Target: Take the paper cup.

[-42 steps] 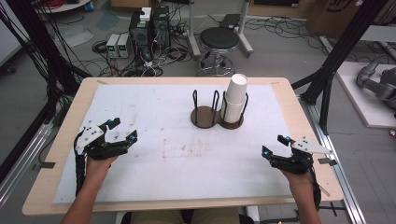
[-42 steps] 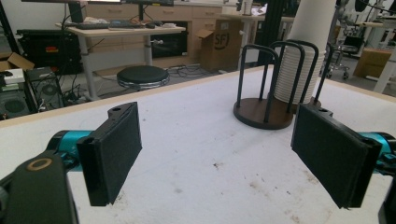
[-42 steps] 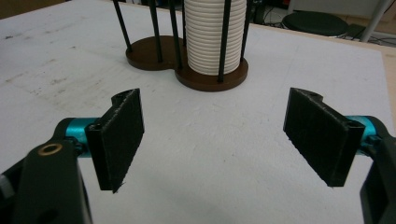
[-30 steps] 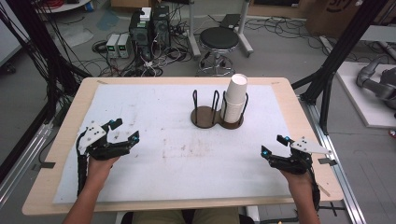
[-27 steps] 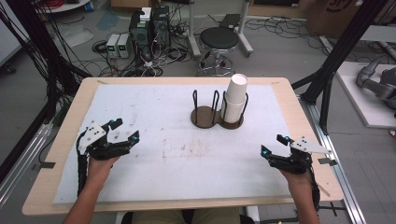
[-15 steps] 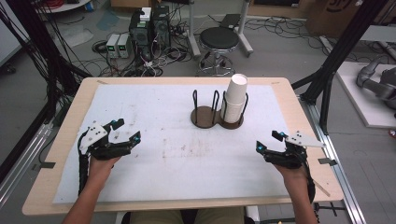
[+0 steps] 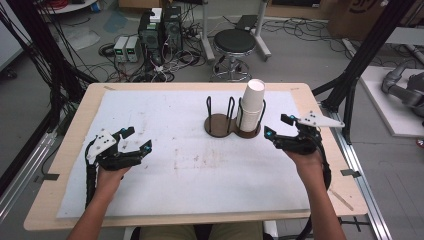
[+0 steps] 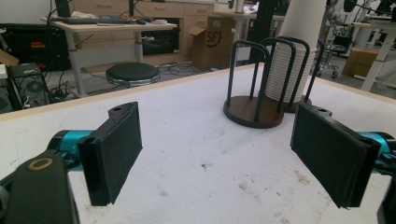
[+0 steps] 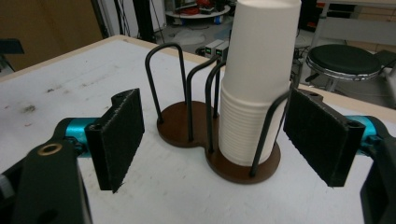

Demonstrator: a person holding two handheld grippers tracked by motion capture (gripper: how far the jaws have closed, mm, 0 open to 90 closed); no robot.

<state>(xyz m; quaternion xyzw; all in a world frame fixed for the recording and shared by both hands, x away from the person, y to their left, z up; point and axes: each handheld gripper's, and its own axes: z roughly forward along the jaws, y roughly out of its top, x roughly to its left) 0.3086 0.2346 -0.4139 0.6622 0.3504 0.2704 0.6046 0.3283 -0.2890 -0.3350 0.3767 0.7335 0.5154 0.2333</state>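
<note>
- So, on the far left, the left claw (image 7: 134,140) sits low over the white mat (image 7: 165,115) on the bench (image 7: 75,130). Its two black pads (image 8: 114,149) are wide apart, and nothing is between them. A hand (image 7: 107,180) holds it from behind.
- Next, in the middle of the bench, stands a dark cup holder (image 7: 232,125) with two round wooden bases joined together and thin black wire hoops.
- Its left base (image 7: 216,125) has no cups on it.
- Its right base carries a tall stack of white paper cups (image 7: 252,105). The stack stands upright inside the wire hoops.
- Then, on the right, the right claw (image 7: 277,127) is lifted off the mat and points at the stack. It is near the holder but not touching it.
- From the right gripper view, the stack of white paper cups (image 9: 257,88) stands right in front of the gap, farther ahead than the pads. The pads are wide apart and grip nothing.
- I think the job is to take a cup from the stack, and it has only just started. No cup is out yet.
- What is left, I guess: move the right claw up to the top cup, close on it, and lift it off. The left claw may need to hold the holder steady.
</note>
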